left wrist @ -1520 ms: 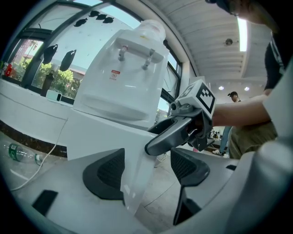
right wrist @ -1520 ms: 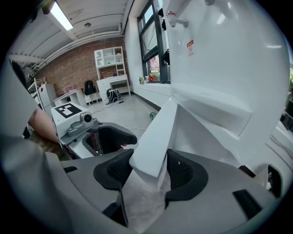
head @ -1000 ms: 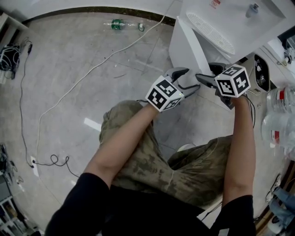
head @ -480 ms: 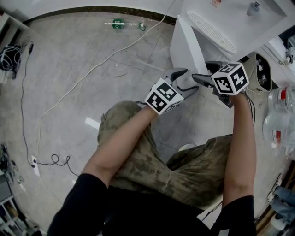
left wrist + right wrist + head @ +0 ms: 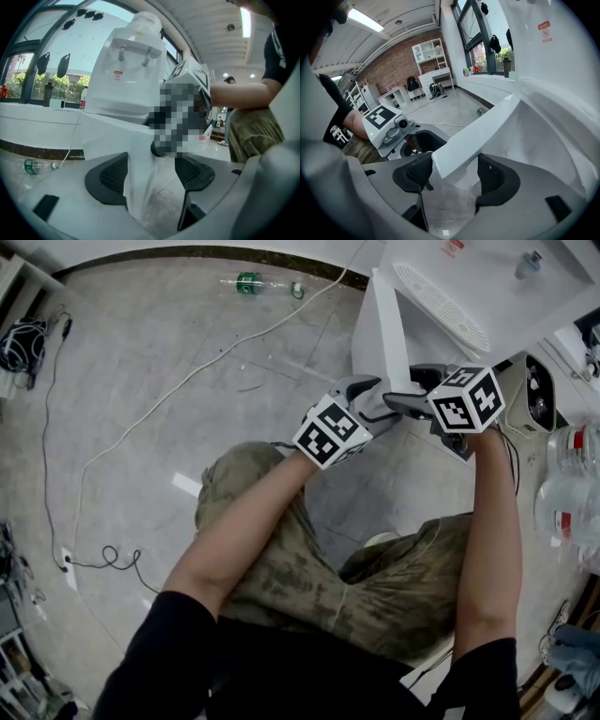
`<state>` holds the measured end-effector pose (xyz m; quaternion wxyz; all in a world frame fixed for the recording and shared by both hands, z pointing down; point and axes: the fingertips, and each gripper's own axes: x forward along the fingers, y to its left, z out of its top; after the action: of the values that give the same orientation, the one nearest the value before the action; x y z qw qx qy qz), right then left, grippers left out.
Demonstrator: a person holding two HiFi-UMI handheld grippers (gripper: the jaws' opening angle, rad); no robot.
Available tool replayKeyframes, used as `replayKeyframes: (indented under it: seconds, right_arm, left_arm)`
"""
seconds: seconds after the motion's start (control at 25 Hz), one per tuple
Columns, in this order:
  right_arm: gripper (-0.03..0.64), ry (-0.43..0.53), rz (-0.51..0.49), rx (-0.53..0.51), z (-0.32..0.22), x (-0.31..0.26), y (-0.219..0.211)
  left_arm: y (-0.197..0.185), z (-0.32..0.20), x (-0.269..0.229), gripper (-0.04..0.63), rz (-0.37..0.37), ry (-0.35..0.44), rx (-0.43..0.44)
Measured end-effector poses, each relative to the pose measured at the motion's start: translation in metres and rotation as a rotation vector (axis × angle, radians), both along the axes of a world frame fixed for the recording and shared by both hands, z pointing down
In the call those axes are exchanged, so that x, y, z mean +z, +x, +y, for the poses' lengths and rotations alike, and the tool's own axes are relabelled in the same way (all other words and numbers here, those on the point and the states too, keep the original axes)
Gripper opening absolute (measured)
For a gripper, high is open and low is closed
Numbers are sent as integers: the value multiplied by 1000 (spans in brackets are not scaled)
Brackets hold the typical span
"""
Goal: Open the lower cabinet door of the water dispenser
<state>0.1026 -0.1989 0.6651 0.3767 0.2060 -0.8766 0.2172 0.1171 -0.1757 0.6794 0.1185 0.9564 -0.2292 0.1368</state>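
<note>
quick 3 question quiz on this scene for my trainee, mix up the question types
1. True or false: the lower cabinet door of the water dispenser is shut.
2. What stands between the left gripper's fingers? A) a cable B) the door's edge C) nothing
3. Fill in: a green-labelled ___ lies on the floor.
Key: 1 false, it stands swung out; 2 B; 3 bottle.

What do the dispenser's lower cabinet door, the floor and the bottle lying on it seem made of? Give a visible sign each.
Cabinet door: probably moulded plastic; smooth white, faint sheen, thin edge.
Floor: likely polished stone or ceramic tile; grey, glossy reflections, seams.
Bottle: apparently clear plastic; see-through, green label.
</note>
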Motion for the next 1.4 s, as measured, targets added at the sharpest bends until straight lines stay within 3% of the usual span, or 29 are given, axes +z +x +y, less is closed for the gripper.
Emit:
replayKeyframes:
  seconds: [0.2, 0.72, 1.28, 1.4]
  right_arm:
    - [268, -3, -41, -26, 1, -2, -11]
    - [265, -10, -46, -116, -3, 0, -50]
    - [261, 1, -63, -116, -10, 1, -86]
    - [261, 2, -69, -104, -11, 0, -91]
  left_arm:
    - [-13, -6, -6, 292, 22, -5, -51]
    - [-55, -18, -3, 301, -67, 48, -101]
    - [-96, -25, 3, 299, -95, -21, -217]
    - [-103, -26, -1, 299, -118, 7, -249]
